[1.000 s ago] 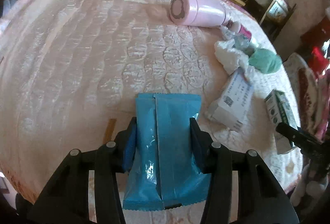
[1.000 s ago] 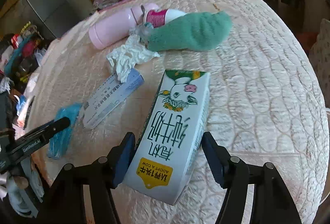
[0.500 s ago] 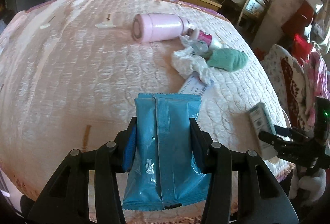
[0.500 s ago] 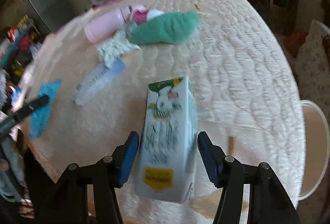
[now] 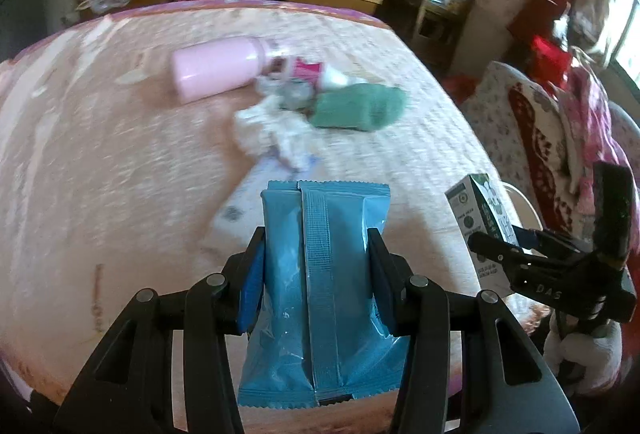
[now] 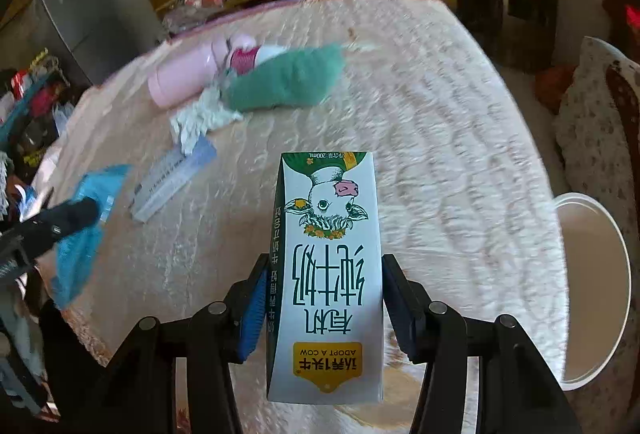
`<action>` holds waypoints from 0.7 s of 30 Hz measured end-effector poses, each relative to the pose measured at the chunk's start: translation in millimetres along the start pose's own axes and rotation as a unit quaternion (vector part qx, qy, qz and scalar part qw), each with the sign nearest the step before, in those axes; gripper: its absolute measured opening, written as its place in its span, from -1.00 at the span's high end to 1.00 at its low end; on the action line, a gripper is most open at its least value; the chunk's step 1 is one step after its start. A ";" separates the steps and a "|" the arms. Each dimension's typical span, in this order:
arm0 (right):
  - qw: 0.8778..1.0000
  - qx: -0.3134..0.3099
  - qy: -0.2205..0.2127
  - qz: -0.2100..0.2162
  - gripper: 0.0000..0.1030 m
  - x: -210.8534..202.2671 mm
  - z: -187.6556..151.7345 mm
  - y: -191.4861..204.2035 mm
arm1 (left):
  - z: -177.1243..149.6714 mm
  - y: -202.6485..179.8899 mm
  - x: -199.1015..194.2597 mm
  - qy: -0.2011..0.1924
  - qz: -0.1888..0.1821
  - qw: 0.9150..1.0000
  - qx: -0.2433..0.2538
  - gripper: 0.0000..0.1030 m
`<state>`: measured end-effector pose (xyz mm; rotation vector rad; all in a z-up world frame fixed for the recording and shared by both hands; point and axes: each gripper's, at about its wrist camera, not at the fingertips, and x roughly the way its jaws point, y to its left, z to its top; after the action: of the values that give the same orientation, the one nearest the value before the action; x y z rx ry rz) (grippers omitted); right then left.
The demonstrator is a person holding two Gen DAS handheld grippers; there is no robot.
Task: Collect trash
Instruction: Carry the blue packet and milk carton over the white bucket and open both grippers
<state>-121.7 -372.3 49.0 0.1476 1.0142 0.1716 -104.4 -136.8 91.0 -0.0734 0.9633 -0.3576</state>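
Our left gripper [image 5: 316,254] squeezes the blue wrapper [image 5: 320,294] at the frame's bottom middle; our right gripper [image 6: 324,294] has just been closing on the milk carton [image 6: 328,274], low in the middle. A white bin [image 6: 592,286] sits at the right edge.

I see a clutter band across the far table [image 6: 460,138]: pink bottle [image 6: 180,82], green cloth [image 6: 288,82], crumpled tissue [image 6: 200,118], flat box [image 6: 172,178]. The table's right half lies bare. A white bin [image 6: 592,290] stands open at its right edge.
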 end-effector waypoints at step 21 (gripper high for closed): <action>0.988 0.121 -0.064 -0.064 -0.01 -85.6 -36.7 -142.5 | 18.6 -176.3 48.8 0.011 -0.061 0.990 0.125 0.12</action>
<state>-186.7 -527.9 72.2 0.3105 0.9112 -0.0789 -110.8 -320.2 101.6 0.1006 0.9316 -0.5898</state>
